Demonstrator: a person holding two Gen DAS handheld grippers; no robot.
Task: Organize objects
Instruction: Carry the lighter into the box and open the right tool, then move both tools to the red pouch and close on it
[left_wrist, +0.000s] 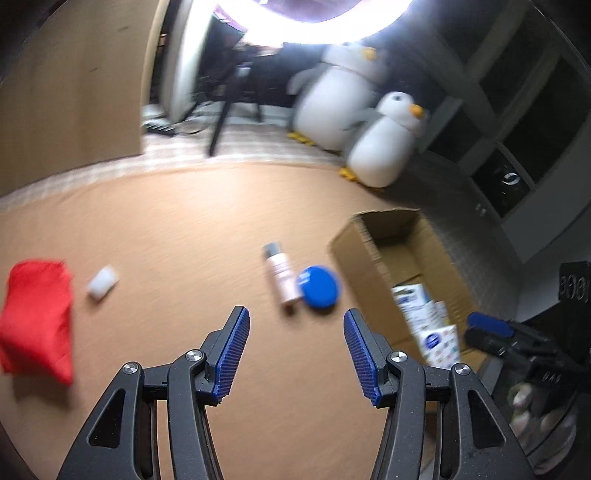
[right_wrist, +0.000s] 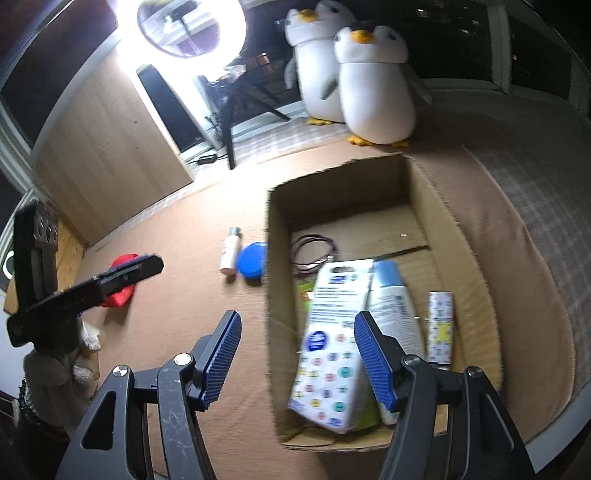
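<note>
Both the left gripper (left_wrist: 296, 325) and right gripper (right_wrist: 297, 330) stood apart and empty, the cardboard box (right_wrist: 443, 206) at center right holding 3 packages.

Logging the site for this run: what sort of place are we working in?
Probably a lived-in room at home, with the work done at floor level: two plush penguins stand nearby, a ring light glows on its stand, and a cardboard box sits on a brown mat.

Both wrist cams angled down, near floor; shared: box (left_wrist: 373, 254), blue lid (right_wrist: 253, 262).
</note>
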